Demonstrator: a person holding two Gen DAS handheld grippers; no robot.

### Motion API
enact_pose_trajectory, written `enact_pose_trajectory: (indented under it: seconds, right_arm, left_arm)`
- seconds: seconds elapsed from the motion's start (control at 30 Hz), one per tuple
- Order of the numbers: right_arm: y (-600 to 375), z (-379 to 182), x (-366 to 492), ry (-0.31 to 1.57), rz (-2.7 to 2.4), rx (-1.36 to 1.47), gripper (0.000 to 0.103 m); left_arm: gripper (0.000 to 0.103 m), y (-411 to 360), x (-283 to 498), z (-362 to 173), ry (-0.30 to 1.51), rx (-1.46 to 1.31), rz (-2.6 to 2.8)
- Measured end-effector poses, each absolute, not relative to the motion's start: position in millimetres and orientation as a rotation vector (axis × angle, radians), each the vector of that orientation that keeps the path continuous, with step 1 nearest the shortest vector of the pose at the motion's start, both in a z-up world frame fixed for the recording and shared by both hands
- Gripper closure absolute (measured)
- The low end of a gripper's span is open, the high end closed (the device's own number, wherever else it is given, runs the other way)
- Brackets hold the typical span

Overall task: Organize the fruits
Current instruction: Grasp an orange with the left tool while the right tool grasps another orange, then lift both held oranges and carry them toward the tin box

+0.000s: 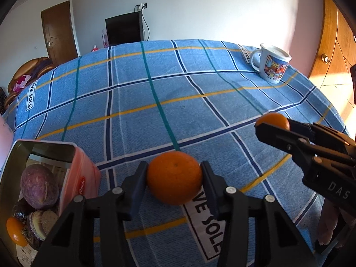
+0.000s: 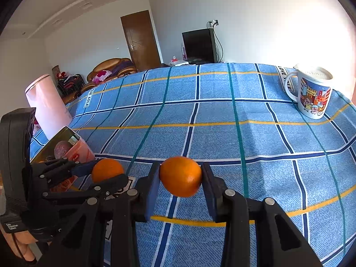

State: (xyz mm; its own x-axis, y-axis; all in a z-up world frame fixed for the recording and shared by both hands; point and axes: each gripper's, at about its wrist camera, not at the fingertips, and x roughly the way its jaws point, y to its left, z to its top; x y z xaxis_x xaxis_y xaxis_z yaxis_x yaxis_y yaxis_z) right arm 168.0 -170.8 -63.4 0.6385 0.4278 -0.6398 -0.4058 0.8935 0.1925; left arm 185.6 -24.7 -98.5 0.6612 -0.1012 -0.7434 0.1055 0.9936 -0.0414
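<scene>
Both grippers gripped oranges above checked surface (image 1: 222, 84). Left gripper (image 1: 174, 178) fingers clamped near orange (image 1: 174, 176); right gripper (image 2: 180, 176) fingers clamped second orange (image 2: 180, 176). Pink tin (image 1: 85, 173), fruit inside, lay near left. Best carried level, released low over tin.
</scene>
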Motion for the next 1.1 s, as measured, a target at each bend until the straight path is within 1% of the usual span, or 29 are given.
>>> enact_pose_trajectory:
  seconds: [0.73,1.1]
  right_arm:
    - [-175,-47,145,0.587,0.508,0.029,0.064]
    - [-177,-42,137,0.538,0.507,0.027,0.064]
  left_arm:
    - [0.054,-22,153,-68,0.59,0.023,-0.077]
    - [0.054,-20,141,-64,0.528,0.028,-0.068]
